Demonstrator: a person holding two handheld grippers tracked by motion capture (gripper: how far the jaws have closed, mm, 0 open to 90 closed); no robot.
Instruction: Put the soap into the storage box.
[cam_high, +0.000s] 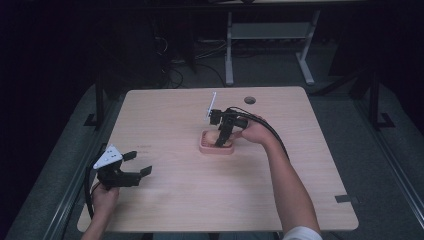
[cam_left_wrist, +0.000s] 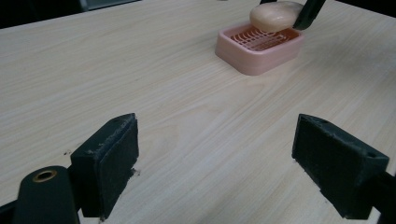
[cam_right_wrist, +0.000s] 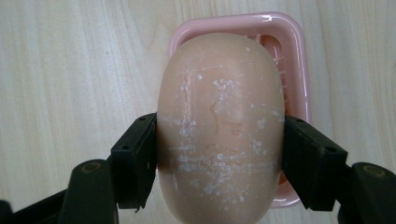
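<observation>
The right hand-held gripper (cam_right_wrist: 219, 154) squeezes the soap bar (cam_right_wrist: 219, 121) by its sides, just above the pink soap dish (cam_right_wrist: 292, 37) — hard, smooth, maybe slippery. The left hand-held gripper (cam_left_wrist: 219, 163) is open over the tabletop (cam_left_wrist: 140, 74).

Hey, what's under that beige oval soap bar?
Under the beige oval soap bar held by the right claw sits the pink slotted plastic soap dish; most of its grille is covered.

No legible text, label, brand, number or sign anywhere on the things in view.
</observation>
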